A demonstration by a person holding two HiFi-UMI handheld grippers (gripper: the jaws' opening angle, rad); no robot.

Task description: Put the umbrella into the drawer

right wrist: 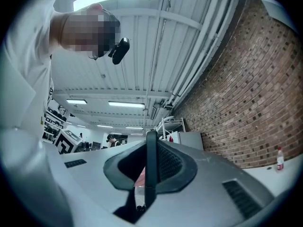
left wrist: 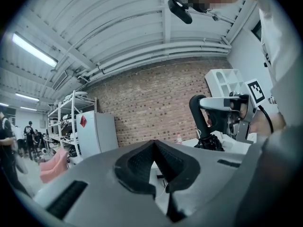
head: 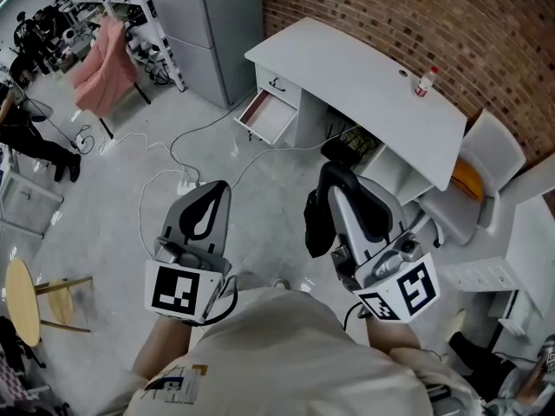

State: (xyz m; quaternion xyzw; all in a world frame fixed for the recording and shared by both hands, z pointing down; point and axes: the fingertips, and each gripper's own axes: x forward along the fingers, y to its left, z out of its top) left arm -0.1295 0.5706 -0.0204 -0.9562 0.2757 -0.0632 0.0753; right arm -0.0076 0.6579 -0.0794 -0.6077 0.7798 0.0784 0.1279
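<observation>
- Hanging from the right gripper [head: 340,180], the folded black umbrella [head: 317,225] is over the floor on the near side of the white desk [head: 364,76], well apart from it.
- The right gripper view shows this gripper's jaws clenched on a thin black part of the umbrella [right wrist: 150,167], which stands upright between the pads. Which part it is cannot be told.
- From the left gripper view, crumpled black umbrella fabric [left wrist: 211,143] bunches under the right gripper, in front of the desk.
- The left gripper [head: 211,193] is beside the right one, also on the near side of the desk. Its jaws are pressed together at the tips and grasp nothing.
- The drawer [head: 263,115] stands pulled open under the desk's left end as the head view shows it. The umbrella is outside it and well apart from it.
- A small red-capped bottle [head: 425,81] stands upright on the desk top, near the edge by the brick wall [head: 390,7].
- A white chair [head: 490,159] sits just beside the desk's right end.
- A grey cabinet [head: 208,24] stands left of the desk, with a pink cloth [head: 102,59] farther left.
- White cables [head: 173,159] lie on the floor near the desk's drawer end.
</observation>
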